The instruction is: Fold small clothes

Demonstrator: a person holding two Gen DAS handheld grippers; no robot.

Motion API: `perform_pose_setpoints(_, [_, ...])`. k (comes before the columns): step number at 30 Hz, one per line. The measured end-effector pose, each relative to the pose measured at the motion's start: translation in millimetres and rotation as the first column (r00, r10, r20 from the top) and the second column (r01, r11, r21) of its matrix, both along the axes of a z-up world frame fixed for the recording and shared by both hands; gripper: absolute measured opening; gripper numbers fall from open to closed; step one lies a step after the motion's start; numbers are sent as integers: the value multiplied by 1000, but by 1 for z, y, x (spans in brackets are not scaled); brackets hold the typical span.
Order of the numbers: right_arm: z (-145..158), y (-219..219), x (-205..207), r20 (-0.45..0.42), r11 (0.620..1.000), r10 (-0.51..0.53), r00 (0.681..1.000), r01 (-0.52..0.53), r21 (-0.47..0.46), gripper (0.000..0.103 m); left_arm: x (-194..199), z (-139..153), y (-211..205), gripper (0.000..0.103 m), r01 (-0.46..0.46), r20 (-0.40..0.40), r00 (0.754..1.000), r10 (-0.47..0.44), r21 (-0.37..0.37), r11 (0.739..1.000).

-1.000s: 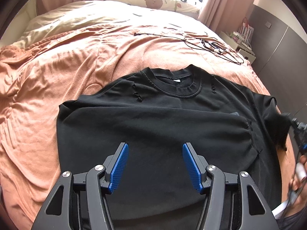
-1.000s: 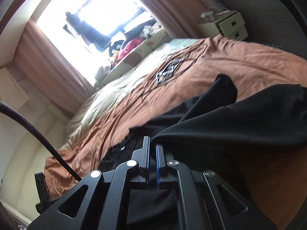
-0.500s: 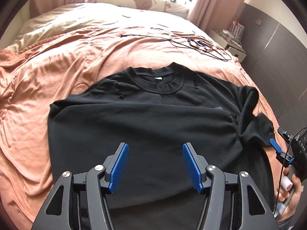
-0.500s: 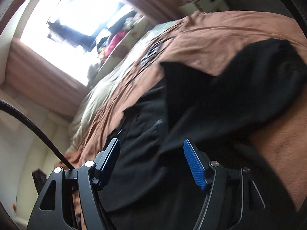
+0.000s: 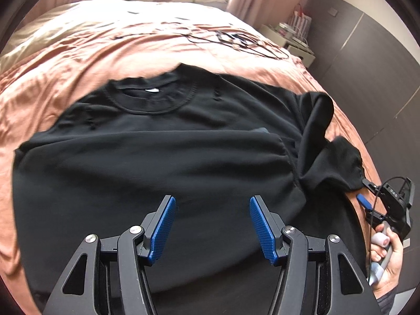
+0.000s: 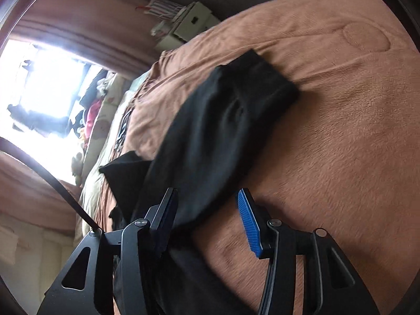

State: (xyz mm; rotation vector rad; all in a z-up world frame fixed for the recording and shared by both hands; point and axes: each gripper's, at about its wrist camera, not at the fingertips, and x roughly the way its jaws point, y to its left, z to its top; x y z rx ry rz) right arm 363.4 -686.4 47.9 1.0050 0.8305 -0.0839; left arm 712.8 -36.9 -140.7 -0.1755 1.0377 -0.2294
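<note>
Left gripper (image 5: 212, 227) hangs over the lower body of the black shirt (image 5: 157, 162), jaws apart, nothing between the pads, no cloth touched as far as the view shows. Right gripper (image 6: 207, 223) is closing at this moment; the black sleeve (image 6: 223, 131) runs from between its jaws up and away, but the blue pad (image 6: 248, 225) stands clear of the cloth, so not clamped yet. Its left finger sits against or just beside the sleeve edge; contact can't be confirmed. Shirt lies flat on the orange blanket (image 5: 78, 60), collar (image 5: 152, 97) at the far side, hem toward the person, hem apparently folded up across the chest. Key relation: the loose right sleeve sticks out to the shirt's right side, long axis pointing away from the right gripper, slightly slanted toward the body of the shirt. In the left view the right gripper (image 5: 367, 197) sits just at that sleeve's tip, held by a hand (image 5: 386, 262), so the right hand is clearly nearer; the left is well apart from it. Likely next: pinch the sleeve end and bring it inward across the shirt. Cables (image 5: 249, 42) lie beyond the collar, out of the way.
</note>
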Motion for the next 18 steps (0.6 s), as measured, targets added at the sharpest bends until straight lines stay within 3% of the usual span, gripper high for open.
perform_pose_setpoints(2, [-4, -3, 2, 16, 999, -16, 1000, 15, 40, 36, 5, -9, -11, 61, 9, -15, 1000, -9, -9, 1000])
perform_pose_setpoints(4, [-1, -6, 10, 48, 999, -10, 999, 8, 34, 36, 7, -18, -17, 61, 12, -34, 999, -12, -19, 1000])
perform_pose_setpoints(6, [0, 1, 15, 56, 1000, 7, 998, -8, 10, 28, 7, -25, -21, 61, 16, -48, 999, -17, -23, 1000])
perform_pose_setpoints(8, [-10, 20, 7, 64, 1000, 19, 998, -19, 6, 2, 6, -28, -22, 61, 21, -51, 998, -22, -18, 1000])
perform_pose_setpoints(11, [0, 39, 7, 140, 999, 30, 990, -25, -38, 2, 6, -28, -16, 61, 8, -51, 999, -9, -8, 1000])
perform_pose_setpoints(12, [1, 45, -8, 162, 998, 55, 985, -47, -51, 2, 5, -27, -13, 61, 0, -51, 999, -1, -13, 1000])
perform_pose_setpoints(18, [33, 91, -7, 277, 984, 181, 944, -170, -60, 1, -2, -13, 13, 61, -31, -28, 999, 31, -7, 999])
